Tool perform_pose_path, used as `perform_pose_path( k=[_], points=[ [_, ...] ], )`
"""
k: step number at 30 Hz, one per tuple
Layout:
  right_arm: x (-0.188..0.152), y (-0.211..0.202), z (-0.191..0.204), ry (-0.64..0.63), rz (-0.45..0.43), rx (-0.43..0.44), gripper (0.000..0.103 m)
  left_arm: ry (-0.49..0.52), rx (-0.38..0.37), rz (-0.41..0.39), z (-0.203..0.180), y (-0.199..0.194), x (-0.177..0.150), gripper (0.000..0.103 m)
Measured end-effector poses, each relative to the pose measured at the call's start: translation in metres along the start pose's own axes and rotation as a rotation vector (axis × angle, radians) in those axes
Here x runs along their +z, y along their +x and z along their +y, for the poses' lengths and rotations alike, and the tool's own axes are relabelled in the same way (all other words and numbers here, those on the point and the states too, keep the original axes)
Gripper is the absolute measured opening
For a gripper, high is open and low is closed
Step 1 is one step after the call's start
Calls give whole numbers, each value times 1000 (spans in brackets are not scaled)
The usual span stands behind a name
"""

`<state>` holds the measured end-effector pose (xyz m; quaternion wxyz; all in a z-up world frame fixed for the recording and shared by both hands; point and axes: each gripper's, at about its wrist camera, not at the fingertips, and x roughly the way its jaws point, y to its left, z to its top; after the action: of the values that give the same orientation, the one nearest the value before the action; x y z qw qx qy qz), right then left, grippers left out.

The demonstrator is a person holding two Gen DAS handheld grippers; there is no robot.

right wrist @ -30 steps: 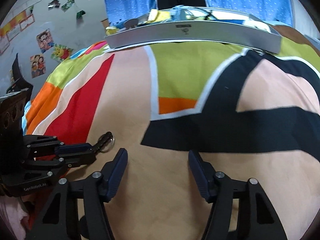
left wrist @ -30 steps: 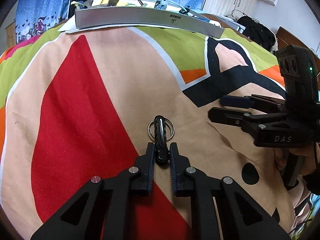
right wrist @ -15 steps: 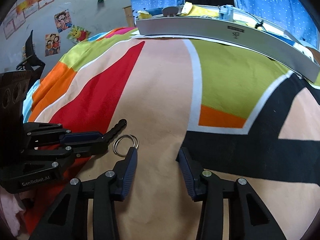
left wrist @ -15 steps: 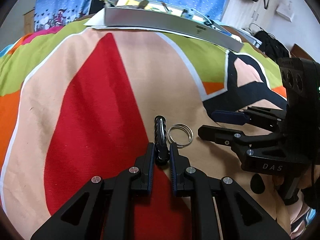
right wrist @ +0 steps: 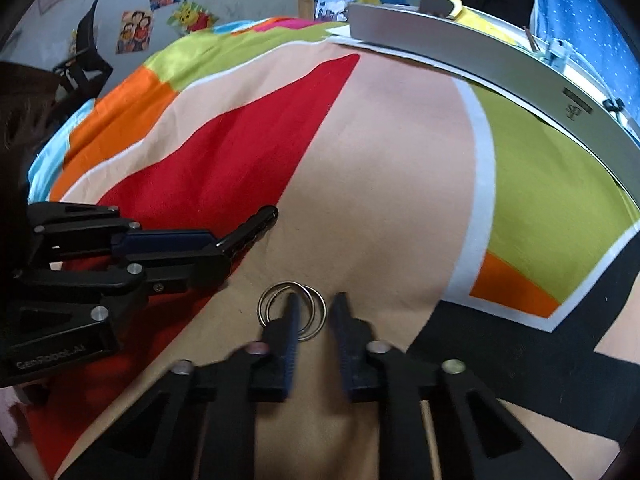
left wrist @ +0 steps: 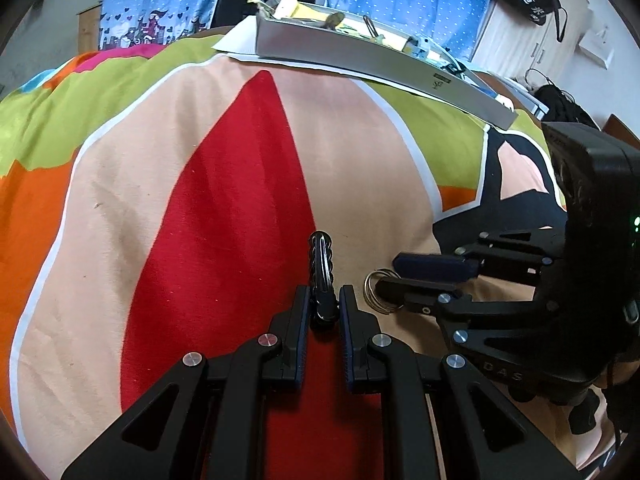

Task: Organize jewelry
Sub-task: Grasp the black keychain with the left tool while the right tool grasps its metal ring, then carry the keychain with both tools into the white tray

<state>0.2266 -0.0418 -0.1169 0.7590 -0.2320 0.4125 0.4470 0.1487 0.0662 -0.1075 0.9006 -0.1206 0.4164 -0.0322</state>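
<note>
The left gripper point(left wrist: 324, 306) is clamped on the near end of a black clip point(left wrist: 321, 270), a narrow ribbed piece that juts forward past its fingertips and lies low over the quilt point(left wrist: 168, 200); gripped at the tail like this, the clip's front end is left free, probably so it can be carried and set down without the fingers getting in the way. Just to that gripper's right, the right gripper point(right wrist: 313, 316) has its jaws partly apart, not closed on anything, and set down around a pair of silver rings point(right wrist: 290, 310) lying overlapped on the quilt. In the right wrist view one finger tip sits over the left ring and the right ring shows in the gap between the two fingers, so the jaws look placed to close on the rings edge-on; whether a finger already touches metal I cannot tell, as that view is blurred near the tips. The clip tip shows ahead and to the left of the right gripper, near the rings but apart from them. Far ahead of both tools, at the far side of the quilt, stands a grey tray point(left wrist: 360, 54) with small items in it, likely where these pieces belong.
</note>
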Motion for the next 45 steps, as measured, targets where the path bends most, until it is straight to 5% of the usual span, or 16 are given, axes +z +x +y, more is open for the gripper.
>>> perform_pose_path(
  k=[7,19,27,33,39,45],
  points=[
    [-2,-4,0,54,-16,-32,6,-3,-11,-3,1,-2,2,12],
    [-6,-58,-29,192,-202,-126,4,41,-21,-105,-10,-29,23,12],
    [33,-106,-77,254,-340,-126,4,54,-35,-203,-17,-37,110,12],
    [94,-129,-140,356,-451,-96,4,92,-61,-283,-28,-26,197,12],
    [145,-104,-194,382,-406,-154,4,99,-63,-225,-28,24,267,12],
    [170,-69,-226,354,-292,-194,4,47,-7,-96,-18,85,295,12]
  ],
)
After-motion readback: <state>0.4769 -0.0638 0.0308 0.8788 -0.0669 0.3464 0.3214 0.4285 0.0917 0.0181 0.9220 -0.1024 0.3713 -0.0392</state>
